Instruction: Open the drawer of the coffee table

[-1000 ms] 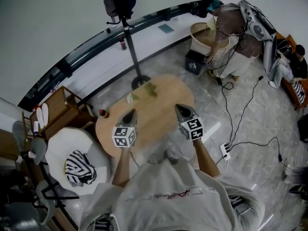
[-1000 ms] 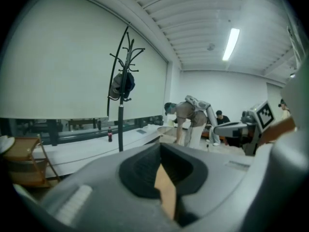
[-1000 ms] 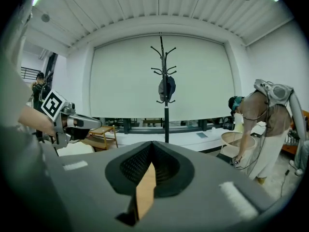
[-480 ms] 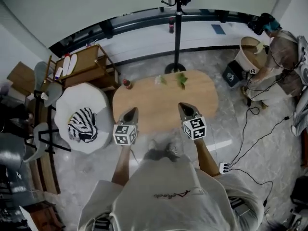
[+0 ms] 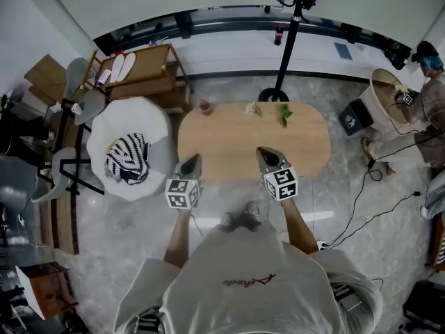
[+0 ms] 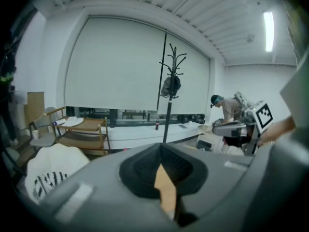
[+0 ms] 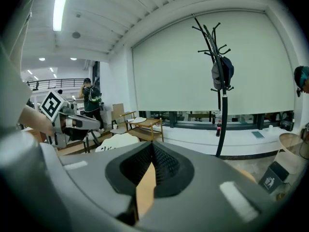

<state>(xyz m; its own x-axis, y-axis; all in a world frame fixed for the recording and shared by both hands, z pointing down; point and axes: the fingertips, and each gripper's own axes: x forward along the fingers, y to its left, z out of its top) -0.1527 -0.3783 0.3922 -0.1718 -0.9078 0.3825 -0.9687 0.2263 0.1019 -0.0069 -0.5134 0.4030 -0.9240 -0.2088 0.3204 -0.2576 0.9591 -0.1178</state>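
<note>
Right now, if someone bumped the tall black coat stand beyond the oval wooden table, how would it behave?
The tall black coat stand would probably tip easily: thin pole, small round base, dark bag hung near the top. It looks rigid, so unlikely to bend.

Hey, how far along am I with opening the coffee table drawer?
Done: nothing yet. No open drawer shows on the coffee table.
In hand: the left gripper and the right gripper are both shut and empty, held by the table's near edge with nothing between the jaws.
Left: find the drawer front, which the head view doesn't show, take hold of it and pull it out.
</note>
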